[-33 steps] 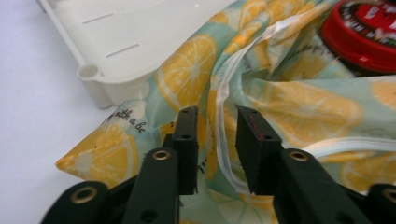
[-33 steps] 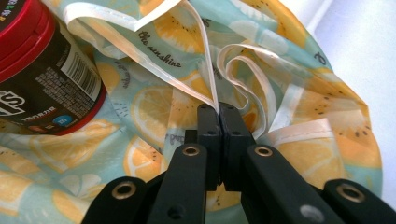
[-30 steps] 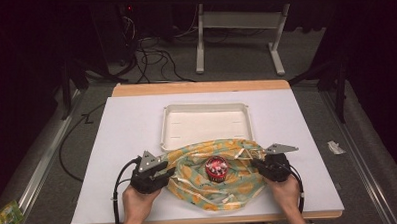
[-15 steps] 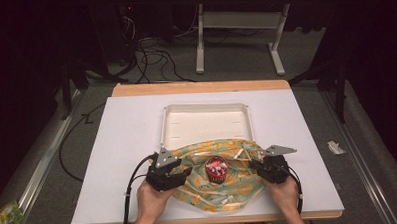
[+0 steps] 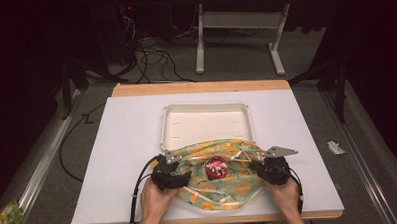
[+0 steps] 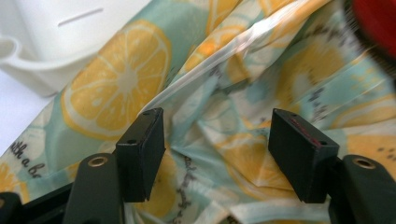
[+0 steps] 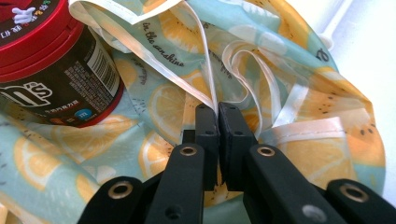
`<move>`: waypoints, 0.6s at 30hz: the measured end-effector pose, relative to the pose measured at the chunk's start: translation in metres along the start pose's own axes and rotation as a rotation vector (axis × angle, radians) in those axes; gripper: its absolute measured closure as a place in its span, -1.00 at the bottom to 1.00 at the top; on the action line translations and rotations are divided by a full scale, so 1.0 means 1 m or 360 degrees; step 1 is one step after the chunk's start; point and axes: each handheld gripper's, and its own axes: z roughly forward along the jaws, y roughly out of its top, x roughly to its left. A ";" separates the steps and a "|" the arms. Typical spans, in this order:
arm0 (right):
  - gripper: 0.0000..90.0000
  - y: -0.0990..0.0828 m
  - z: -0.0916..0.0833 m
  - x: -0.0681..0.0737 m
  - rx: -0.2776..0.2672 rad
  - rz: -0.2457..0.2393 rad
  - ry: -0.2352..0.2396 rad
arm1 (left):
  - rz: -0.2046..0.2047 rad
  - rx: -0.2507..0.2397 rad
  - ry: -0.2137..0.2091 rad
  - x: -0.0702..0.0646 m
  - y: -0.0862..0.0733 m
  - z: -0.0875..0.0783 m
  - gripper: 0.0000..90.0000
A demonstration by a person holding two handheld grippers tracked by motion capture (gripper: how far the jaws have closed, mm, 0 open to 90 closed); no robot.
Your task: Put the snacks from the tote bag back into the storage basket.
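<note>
Jaws of the left gripper (image 6: 217, 154) have just spread wide, freeing its side of the lemon-print fabric bag (image 5: 224, 178) lying on the white counter (image 5: 122, 144) around the red candy canister (image 5: 217, 167), while the right gripper (image 7: 218, 140) pinches the bag's white-trimmed edge, so regrasping likely follows.

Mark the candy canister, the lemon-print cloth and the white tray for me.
candy canister (image 5: 217, 167): high view, on its red lid.
lemon-print cloth (image 6: 116, 79): left gripper view, on a lemon slice.
white tray (image 5: 205, 126): high view, on its bare floor.
</note>
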 end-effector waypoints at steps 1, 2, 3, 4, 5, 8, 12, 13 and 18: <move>0.95 0.000 0.000 0.000 -0.0001 -0.0002 -0.0001 | 0.0010 0.0024 0.0017 0.000 -0.001 0.002 -0.19; 0.95 0.000 0.000 0.000 0.0001 -0.0003 -0.0001 | 0.0013 0.0044 0.0030 0.000 -0.001 0.003 -0.19; 0.94 0.000 0.000 0.000 0.0004 -0.0001 -0.0003 | 0.0017 0.0057 0.0038 0.001 -0.002 0.004 -0.19; 0.93 0.000 -0.001 0.000 0.0003 -0.0001 -0.0004 | 0.0015 0.0065 0.0045 0.001 -0.002 0.005 -0.18; 0.92 0.000 -0.001 0.000 0.0001 -0.0002 -0.0004 | 0.0014 0.0077 0.0054 0.001 -0.003 0.006 -0.18; 0.89 0.000 -0.001 0.000 0.0006 0.0000 -0.0007 | 0.0020 0.0077 0.0068 0.002 -0.004 0.007 -0.11; 0.81 -0.001 0.000 -0.001 0.0023 -0.0004 -0.0014 | 0.0045 0.0073 0.0067 0.003 -0.005 0.005 0.15; 0.79 -0.001 0.000 -0.001 0.0026 -0.0009 -0.0021 | 0.0055 0.0072 0.0064 0.004 -0.005 0.005 0.25; 0.65 -0.004 0.000 0.000 0.0054 -0.0023 -0.0065 | 0.0141 0.0074 0.0039 0.008 -0.007 0.002 0.93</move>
